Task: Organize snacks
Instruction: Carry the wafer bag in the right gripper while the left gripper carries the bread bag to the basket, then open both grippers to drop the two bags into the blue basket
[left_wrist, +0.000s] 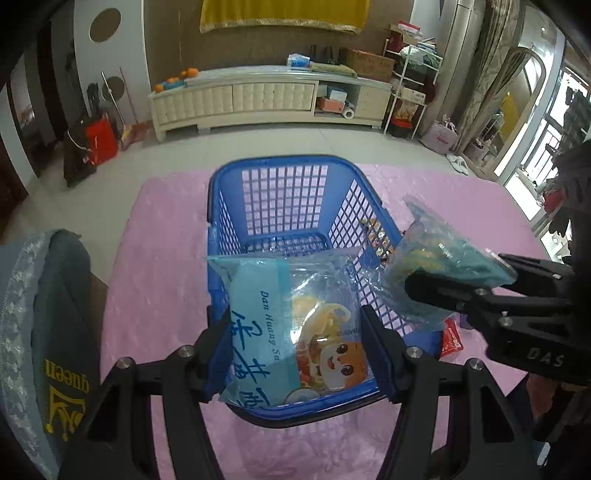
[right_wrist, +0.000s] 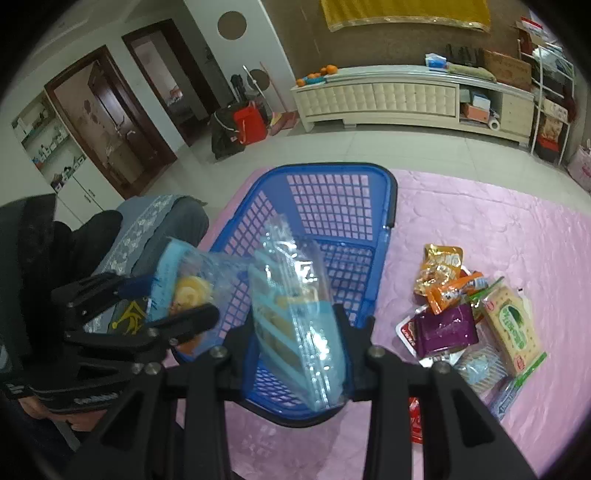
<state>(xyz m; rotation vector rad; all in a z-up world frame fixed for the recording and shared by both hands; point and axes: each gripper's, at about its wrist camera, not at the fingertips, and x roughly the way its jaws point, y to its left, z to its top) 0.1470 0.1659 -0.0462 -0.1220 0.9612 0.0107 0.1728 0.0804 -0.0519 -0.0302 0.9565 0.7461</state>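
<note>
A blue plastic basket (left_wrist: 280, 199) (right_wrist: 343, 206) stands on the pink cloth. My left gripper (left_wrist: 295, 350) is shut on a light blue snack bag with a cartoon face (left_wrist: 291, 332), held over the basket's near end; that bag also shows in the right wrist view (right_wrist: 184, 288). My right gripper (right_wrist: 299, 339) is shut on a clear blue-striped snack bag (right_wrist: 295, 317), held above the basket's near right side. From the left wrist view the right gripper (left_wrist: 480, 280) holds that bag (left_wrist: 424, 258) over the basket's right rim.
A pile of snack packets lies on the pink cloth (right_wrist: 480, 206) right of the basket: orange packets (right_wrist: 443, 273), a purple one (right_wrist: 443, 328), a green biscuit pack (right_wrist: 509, 328). A grey cushion (left_wrist: 44, 314) sits to the left. A cream cabinet (left_wrist: 266, 99) stands at the far wall.
</note>
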